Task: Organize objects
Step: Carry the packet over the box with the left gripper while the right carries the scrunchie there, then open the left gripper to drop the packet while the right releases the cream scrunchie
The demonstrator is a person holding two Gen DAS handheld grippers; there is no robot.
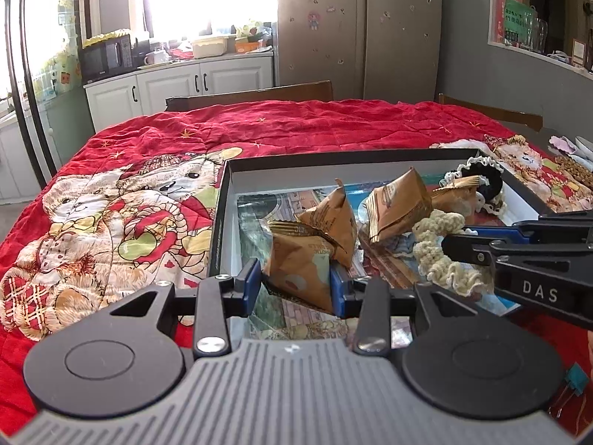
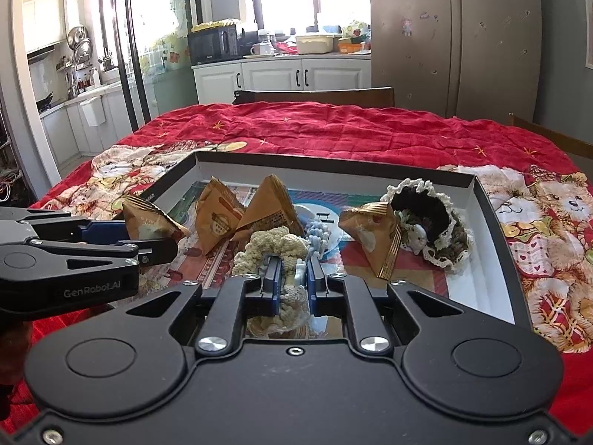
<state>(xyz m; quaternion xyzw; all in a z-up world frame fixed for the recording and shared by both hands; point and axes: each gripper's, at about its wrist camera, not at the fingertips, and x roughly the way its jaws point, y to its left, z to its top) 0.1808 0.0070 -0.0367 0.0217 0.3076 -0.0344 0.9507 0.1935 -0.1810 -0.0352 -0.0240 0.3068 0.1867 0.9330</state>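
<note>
While both grippers are loaded, nothing has been set down yet. Red quilt (image 1: 155, 193) fills most of both views; the open black box (image 1: 333, 157) sits on it, centre to right of frame in the left wrist view. Inside it are seen loose brown triangular packets (image 1: 398, 205) mid-frame and a dark lace-edged scrunchie (image 2: 426, 218) in the upper right corner.

Left gripper (image 1: 296, 282), lower centre: jaws partly closed, clamped on a brown snack packet (image 1: 302, 263) held over the box's near left part, its long axis running up and away from the fingers.

Right gripper (image 2: 292, 282), lower centre: jaws almost fully closed, pinched on a cream scrunchie (image 2: 274, 248) that bulges just beyond the fingertips, over the box's near middle, touching a pale blue scrunchie (image 2: 318, 235).

Judged: each item is already over the box, so release is what remains; the two grippers are close, packet just left of the scrunchie.
</note>
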